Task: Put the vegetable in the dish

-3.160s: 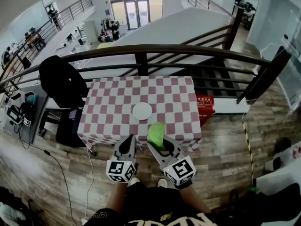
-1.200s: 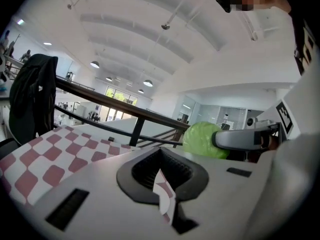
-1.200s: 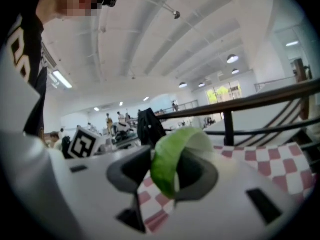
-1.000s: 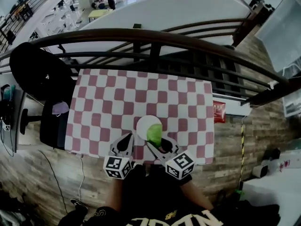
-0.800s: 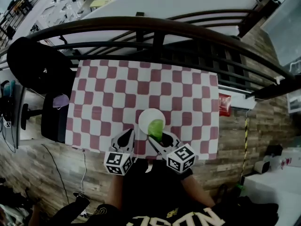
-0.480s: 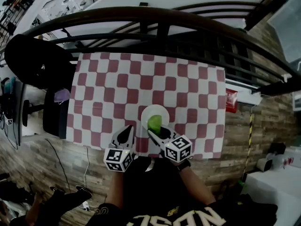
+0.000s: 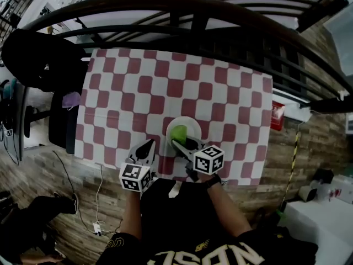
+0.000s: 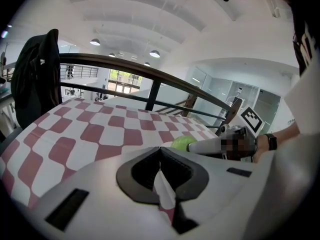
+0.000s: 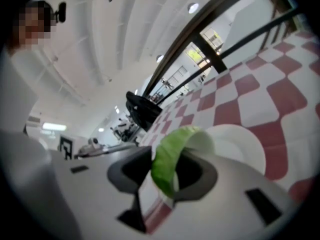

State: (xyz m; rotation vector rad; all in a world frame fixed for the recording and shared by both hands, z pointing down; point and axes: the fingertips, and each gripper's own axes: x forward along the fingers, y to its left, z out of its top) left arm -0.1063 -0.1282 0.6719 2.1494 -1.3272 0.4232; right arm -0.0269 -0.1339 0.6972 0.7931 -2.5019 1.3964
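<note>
My left gripper (image 7: pixel 149 144) and right gripper (image 7: pixel 182 143) are white shells with black-lined jaws, each bearing a black-and-white marker cube (image 7: pixel 135 177). I wear a black shirt with pale lettering (image 7: pixel 198 255) and a dark wristband (image 7: pixel 213 180) on the right wrist.

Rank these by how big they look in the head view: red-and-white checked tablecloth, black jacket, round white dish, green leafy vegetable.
1. red-and-white checked tablecloth
2. black jacket
3. round white dish
4. green leafy vegetable

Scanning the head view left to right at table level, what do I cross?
The black jacket draped on a chair → left gripper → green leafy vegetable → red box beside the table.
</note>
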